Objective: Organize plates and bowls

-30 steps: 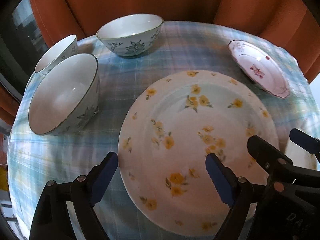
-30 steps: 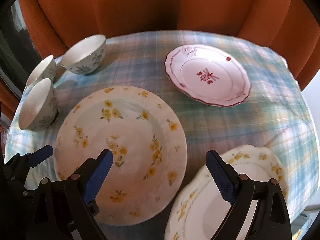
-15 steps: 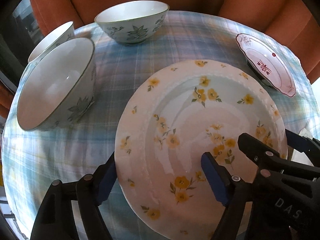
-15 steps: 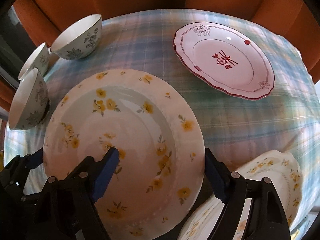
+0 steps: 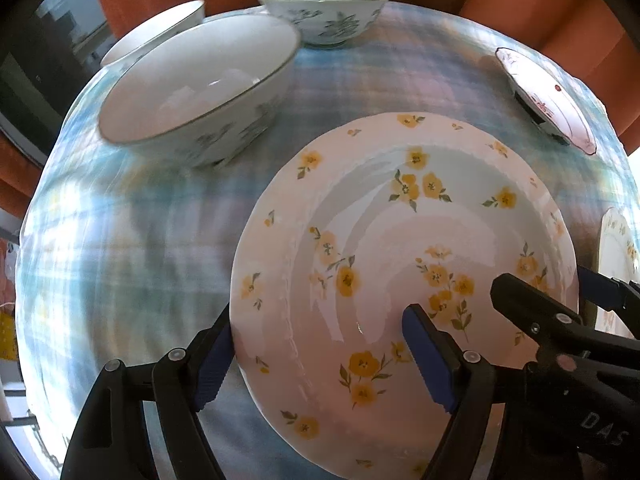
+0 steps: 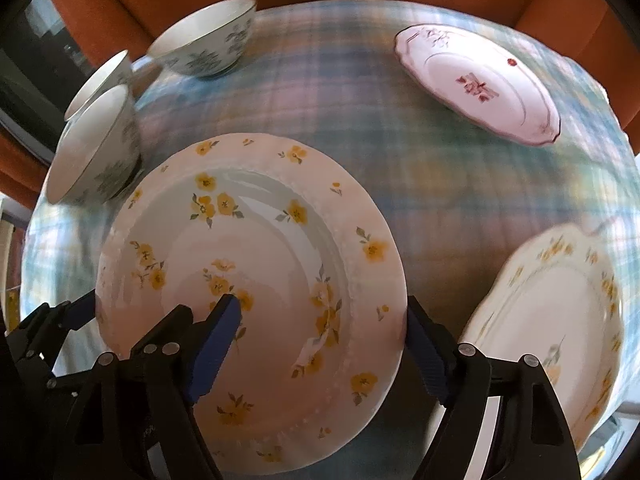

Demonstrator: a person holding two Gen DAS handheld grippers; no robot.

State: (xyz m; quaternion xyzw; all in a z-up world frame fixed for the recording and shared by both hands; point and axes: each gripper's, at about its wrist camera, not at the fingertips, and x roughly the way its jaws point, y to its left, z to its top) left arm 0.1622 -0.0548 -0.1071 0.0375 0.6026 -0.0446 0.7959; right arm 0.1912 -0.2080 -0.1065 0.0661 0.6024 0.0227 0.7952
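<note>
Yellow-flowered plate [image 5: 404, 264] lies directly ahead, between both my tools. Left hand-held gripper [image 5: 320, 356] straddles its left rim, right hand-held gripper [image 6: 320, 344] its right rim; both spread wide, grasping nothing yet. Neither is nearer. Round plate, no long axis.

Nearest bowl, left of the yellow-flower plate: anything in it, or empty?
Empty, as far as shows. The left wrist view looks into the nearest bowl: plain white inside, only soft glare patches. The image is motion-blurred, so small residue cannot be ruled out.
</note>
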